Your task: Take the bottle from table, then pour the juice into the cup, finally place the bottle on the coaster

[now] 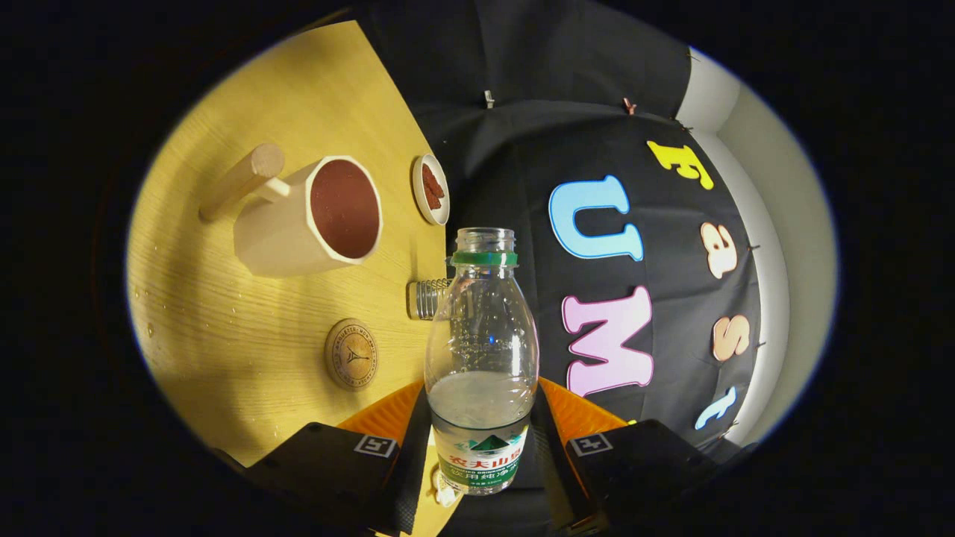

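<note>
Clear plastic sits between our claw (483, 447) fingers: the bottle (482, 358), clenched from both sides around its labelled lower body. We see it with the cap off, a green ring under the open neck, and liquid only up to about the top of the label, the upper part see-through and beaded inside. The whole scene is rolled sideways around it, so we judge the bottle is lifted off the wooden counter (224, 313) and being tipped, with the pour into the cup either in hand or about to begin.

Just beyond the fingers, near the counter's edge, lies the round coaster (351, 353). Past it, right by the edge, stands a small ribbed metal thing (427, 298) we cannot name. Farther on is the pale faceted cup (310, 216), dark reddish inside, its handle pointing away from the edge; a small white dish (430, 189) lies beyond at the edge.

To pour well, we should bring the open neck over the cup's mouth first, then tilt slowly, holding the squeeze firm.
</note>
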Available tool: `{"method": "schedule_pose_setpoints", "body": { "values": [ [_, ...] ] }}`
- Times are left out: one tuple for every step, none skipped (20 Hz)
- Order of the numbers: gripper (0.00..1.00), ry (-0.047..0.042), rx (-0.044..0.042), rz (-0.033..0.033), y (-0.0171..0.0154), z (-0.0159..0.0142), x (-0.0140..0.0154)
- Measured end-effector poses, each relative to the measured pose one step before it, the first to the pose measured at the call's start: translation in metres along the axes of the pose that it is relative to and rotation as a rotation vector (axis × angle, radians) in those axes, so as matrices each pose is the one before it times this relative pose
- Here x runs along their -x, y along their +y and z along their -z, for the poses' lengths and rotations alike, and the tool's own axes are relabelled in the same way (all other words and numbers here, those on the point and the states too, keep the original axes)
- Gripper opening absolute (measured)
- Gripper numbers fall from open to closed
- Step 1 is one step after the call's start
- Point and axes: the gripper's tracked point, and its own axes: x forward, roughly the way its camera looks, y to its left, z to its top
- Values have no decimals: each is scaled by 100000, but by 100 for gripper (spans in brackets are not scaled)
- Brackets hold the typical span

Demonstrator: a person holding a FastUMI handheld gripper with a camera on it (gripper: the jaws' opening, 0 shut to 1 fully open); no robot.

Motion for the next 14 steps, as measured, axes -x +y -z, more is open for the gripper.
{"method": "schedule_pose_setpoints", "body": {
  "values": [
    [69, -750, 3194, 196, -55, -237, -52],
    [68, -316, 2618, -113, -21, -7, -35],
    [68, -418, 2037, -462, 317, -110, -119],
    [69, -228, 2011, -555, 196, -118, -76],
    [69, -112, 2301, 47, -103, -143, -187],
    [69, -367, 2295, 531, -228, -111, -20],
    [69, -248, 2106, 328, -49, -57, -105],
    [69, -147, 1880, -1, -31, -63, -47],
    [68, -282, 1653, -374, 149, -123, -88],
    [68, -33, 1729, -302, 164, -10, -36],
    [69, -21, 1364, -102, -61, 46, -46],
    [69, -107, 1654, -97, -67, -58, -19],
    [68, -213, 1454, -198, -5, -214, -97],
    [69, -143, 1613, -261, 98, -55, -10]
  ]
}}
